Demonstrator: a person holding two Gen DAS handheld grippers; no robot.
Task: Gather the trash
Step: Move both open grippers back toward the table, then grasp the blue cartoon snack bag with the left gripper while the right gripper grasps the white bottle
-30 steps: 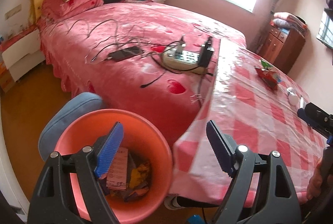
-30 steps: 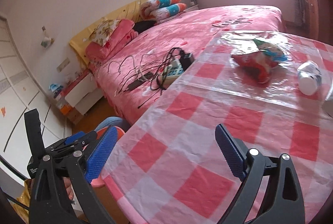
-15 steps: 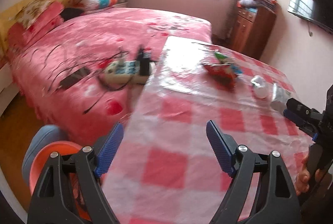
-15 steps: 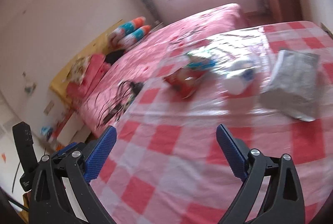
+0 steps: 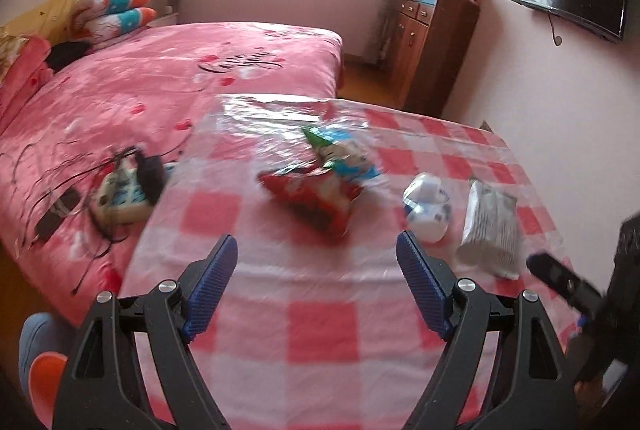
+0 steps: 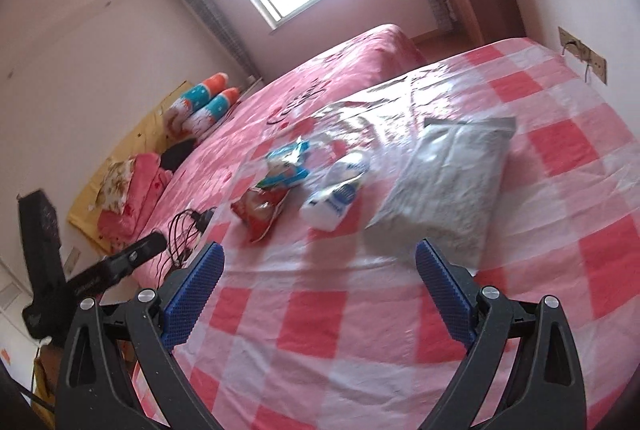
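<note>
l gripper (image 5: 316, 288): jaws held apart, nothing gripped, above checked table (image 5: 320, 326)
r gripper (image 6: 320, 290): jaws held apart, nothing gripped
trash: red snack bag (image 5: 316, 196), white bottle (image 5: 426, 208), silver pouch (image 5: 490, 226) laid on table, ahead of grippers

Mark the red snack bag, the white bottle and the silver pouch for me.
red snack bag (image 5: 316, 196), left wrist view, middle of its face
white bottle (image 5: 426, 208), left wrist view, label
silver pouch (image 6: 444, 186), right wrist view, centre
</note>
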